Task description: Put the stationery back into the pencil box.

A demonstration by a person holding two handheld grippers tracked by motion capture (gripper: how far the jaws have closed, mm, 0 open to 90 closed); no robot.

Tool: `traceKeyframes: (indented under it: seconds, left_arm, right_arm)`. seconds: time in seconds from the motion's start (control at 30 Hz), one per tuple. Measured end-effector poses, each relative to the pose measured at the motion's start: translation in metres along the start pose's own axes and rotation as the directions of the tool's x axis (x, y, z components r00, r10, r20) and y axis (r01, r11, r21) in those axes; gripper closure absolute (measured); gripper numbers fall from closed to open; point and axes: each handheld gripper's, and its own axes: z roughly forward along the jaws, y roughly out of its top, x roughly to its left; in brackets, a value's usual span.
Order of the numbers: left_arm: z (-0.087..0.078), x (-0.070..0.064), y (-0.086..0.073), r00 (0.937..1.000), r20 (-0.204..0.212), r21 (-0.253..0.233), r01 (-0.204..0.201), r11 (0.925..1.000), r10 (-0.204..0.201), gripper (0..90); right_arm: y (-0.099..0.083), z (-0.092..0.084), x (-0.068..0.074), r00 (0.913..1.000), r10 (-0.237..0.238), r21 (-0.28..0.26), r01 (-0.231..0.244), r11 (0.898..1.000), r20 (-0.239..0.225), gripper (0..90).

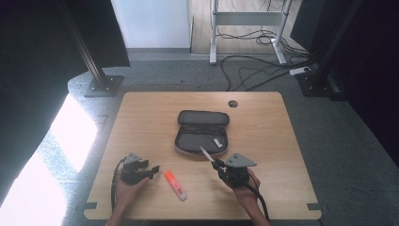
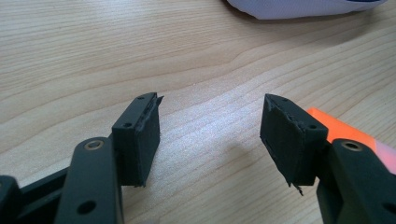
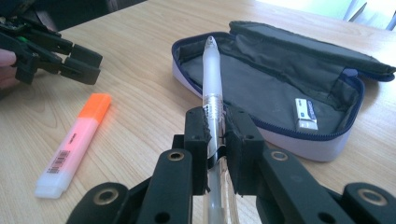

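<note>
Hands come in from the counter's near edge in the high view. The right claw grips a pen whose tip points up-left toward the open case, which lies mid-counter just beyond it, its long axis running across the counter. The left claw sits near the near-left corner, with an orange highlighter lying slantwise between the two hands.

Looking along the left claw, its jaws stand wide apart over bare wood, holding nothing; the highlighter's orange cap peeks out behind one jaw, and the case's pale edge shows at the top.

Along the right claw, the jaws pinch the pen mid-barrel, the tip aimed straight at the case's open pocket. This view alone reveals a small white item lying inside. I judge the right hand is the nearer one for dropping the pen in.
</note>
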Motion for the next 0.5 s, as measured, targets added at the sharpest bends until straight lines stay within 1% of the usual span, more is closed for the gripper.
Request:
traceKeyframes:
  seconds: [0.1,0.5]
  left_arm:
    - [0.0000,0.0001,0.0000,1.0000,0.000,0.000,-0.002,1.0000,0.002,38.0]
    - [0.0000,0.0000,0.0000,1.0000,0.000,0.000,0.000,1.0000,0.000,38.0]
  right_arm:
    - [0.0016,-0.0008,0.0000,1.0000,0.004,-0.010,-0.004,1.000,0.003,78.8]
    - [0.0081,-0.0009,0.0015,1.0000,-0.002,-0.029,0.002,1.000,0.001,78.8]
